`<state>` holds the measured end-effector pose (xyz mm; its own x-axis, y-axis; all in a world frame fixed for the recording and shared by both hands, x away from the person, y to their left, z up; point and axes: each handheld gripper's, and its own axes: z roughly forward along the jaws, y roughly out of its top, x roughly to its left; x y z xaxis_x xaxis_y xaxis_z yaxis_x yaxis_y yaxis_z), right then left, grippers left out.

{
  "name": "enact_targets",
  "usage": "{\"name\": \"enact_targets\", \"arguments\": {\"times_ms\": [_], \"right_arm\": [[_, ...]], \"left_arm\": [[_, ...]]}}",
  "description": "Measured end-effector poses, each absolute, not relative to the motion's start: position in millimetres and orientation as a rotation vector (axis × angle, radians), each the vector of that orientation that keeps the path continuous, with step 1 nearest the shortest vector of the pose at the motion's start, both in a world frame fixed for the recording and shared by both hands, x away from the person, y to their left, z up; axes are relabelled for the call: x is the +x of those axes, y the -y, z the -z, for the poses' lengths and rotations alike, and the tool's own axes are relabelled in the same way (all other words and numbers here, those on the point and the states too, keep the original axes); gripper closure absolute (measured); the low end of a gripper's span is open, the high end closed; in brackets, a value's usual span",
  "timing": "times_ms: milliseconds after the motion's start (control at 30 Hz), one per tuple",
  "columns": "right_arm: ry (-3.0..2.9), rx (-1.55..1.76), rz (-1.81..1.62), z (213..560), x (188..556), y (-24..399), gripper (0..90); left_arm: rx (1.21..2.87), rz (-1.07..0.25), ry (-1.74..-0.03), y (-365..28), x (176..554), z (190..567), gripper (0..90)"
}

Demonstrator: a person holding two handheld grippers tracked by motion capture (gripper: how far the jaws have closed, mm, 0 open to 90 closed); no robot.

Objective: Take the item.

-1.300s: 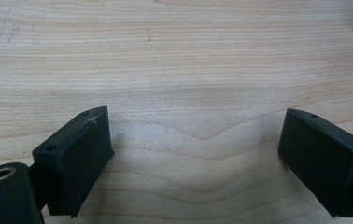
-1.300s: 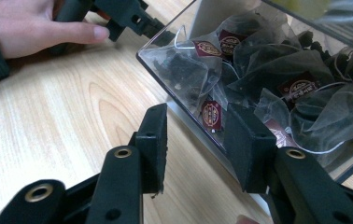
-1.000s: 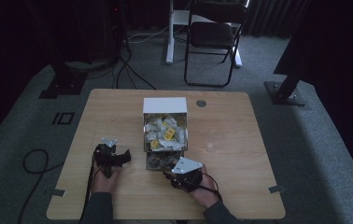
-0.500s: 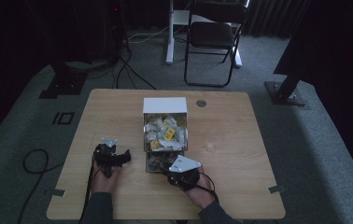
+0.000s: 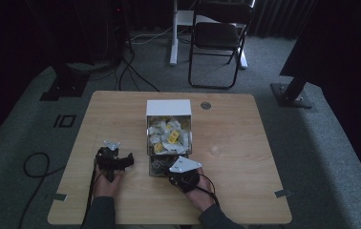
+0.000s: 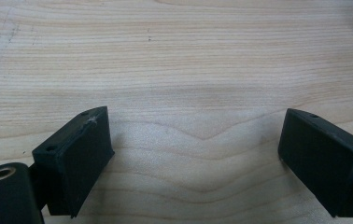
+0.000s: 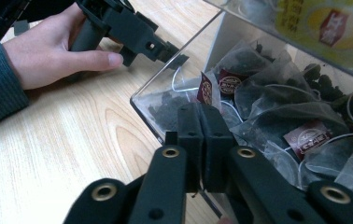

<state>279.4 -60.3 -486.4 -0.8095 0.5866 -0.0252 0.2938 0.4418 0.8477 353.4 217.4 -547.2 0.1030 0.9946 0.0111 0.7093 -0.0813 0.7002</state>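
Note:
A clear organiser box (image 5: 188,143) with a raised white lid (image 5: 168,107) stands mid-table. Its rear compartment holds white and yellow sachets (image 5: 169,136). Its front compartment holds mesh tea bags (image 7: 286,107) of dark tea with red tags (image 7: 206,88). My right gripper (image 7: 199,109) is shut, its jaws pressed flat together at the front compartment's clear rim (image 7: 174,74). One red tag stands just past the tips; I cannot tell whether it is pinched. In the high view the right gripper (image 5: 165,171) sits at the box's front edge. My left gripper (image 6: 193,130) is open over bare wood, left of the box (image 5: 121,160).
The wooden table (image 5: 245,157) has a round grommet (image 5: 206,105) behind the box. A folding chair (image 5: 217,38) and a white desk leg (image 5: 174,33) stand beyond the far edge. Cables (image 5: 35,167) lie on the carpet at the left.
The right gripper has edged slightly toward the box's front. The left gripper has stayed where it was.

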Motion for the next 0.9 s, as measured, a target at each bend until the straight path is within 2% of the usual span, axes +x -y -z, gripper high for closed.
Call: {"name": "enact_targets", "arguments": {"times_ms": [900], "right_arm": [[-2.311,0.737,-1.358,467.9,267.0,80.0,90.0]], "left_arm": [[1.85,-0.69,-1.66,-217.4,353.4,547.2,10.1]]}}
